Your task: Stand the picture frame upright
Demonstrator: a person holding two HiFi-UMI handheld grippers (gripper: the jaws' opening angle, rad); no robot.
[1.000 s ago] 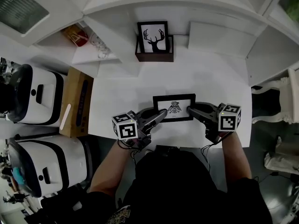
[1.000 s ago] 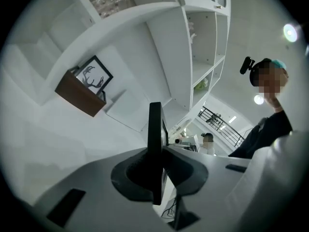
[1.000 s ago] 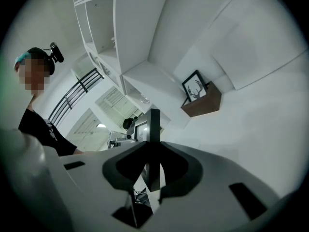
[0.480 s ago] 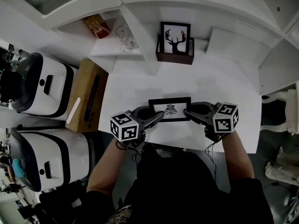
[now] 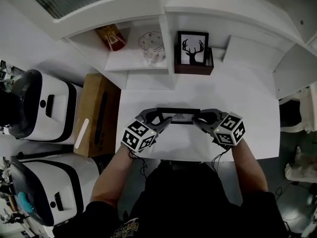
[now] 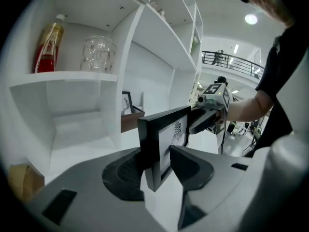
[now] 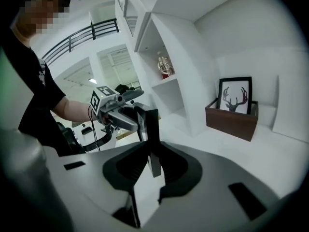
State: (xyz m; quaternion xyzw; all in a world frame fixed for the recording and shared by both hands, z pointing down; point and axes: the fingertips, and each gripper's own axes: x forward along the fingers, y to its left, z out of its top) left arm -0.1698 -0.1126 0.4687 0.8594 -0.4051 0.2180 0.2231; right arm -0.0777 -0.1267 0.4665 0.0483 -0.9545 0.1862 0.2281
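Observation:
The black picture frame (image 5: 178, 116) with a bird print stands almost upright on its long edge on the white table (image 5: 237, 103); the head view shows it nearly edge-on. My left gripper (image 5: 162, 121) is at its left end. Its jaws are opening, and the frame's end (image 6: 161, 144) stands between them with the pads no longer pressing. My right gripper (image 5: 197, 121) is shut on the right end (image 7: 149, 129). In each gripper view the other gripper shows at the frame's far end: the right gripper (image 6: 212, 111) and the left gripper (image 7: 116, 111).
A deer picture (image 5: 193, 48) stands in a brown wooden box (image 5: 193, 67) at the back of the table. On the shelf to the left are a red bottle (image 5: 112, 36) and a glass (image 5: 151, 44). A cardboard box (image 5: 98, 115) and white machines (image 5: 34, 108) flank the table's left.
The frame has been tipped up from lying flat to nearly upright. The left gripper's jaws have widened around its end. The right gripper keeps its hold.

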